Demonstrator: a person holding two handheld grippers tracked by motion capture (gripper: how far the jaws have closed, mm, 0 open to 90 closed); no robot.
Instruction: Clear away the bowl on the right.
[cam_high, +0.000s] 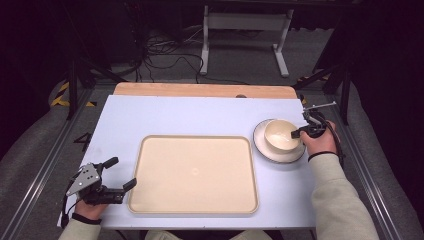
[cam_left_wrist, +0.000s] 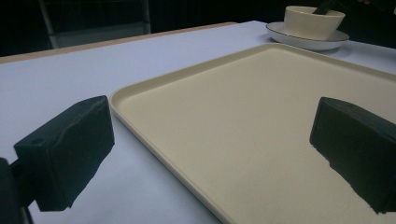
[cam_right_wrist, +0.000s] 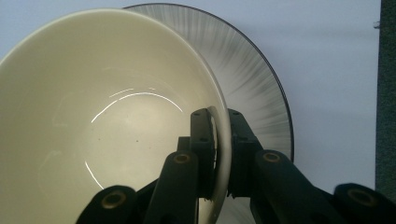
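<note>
Right gripper clamped on the rim of the cream bowl, one jaw inside the wall and one outside, as seen close up in the right gripper view. Bowl resting on the dark-rimmed plate at the right of the pale blue table, just beside the cream tray. Left gripper released, jaws wide apart, low over the tray's near left corner. No readable writing, brand or label anywhere.

Cream sleeves, a black wristband; each black tool has brass-coloured screws, the left a grey three-cornered plate.
</note>
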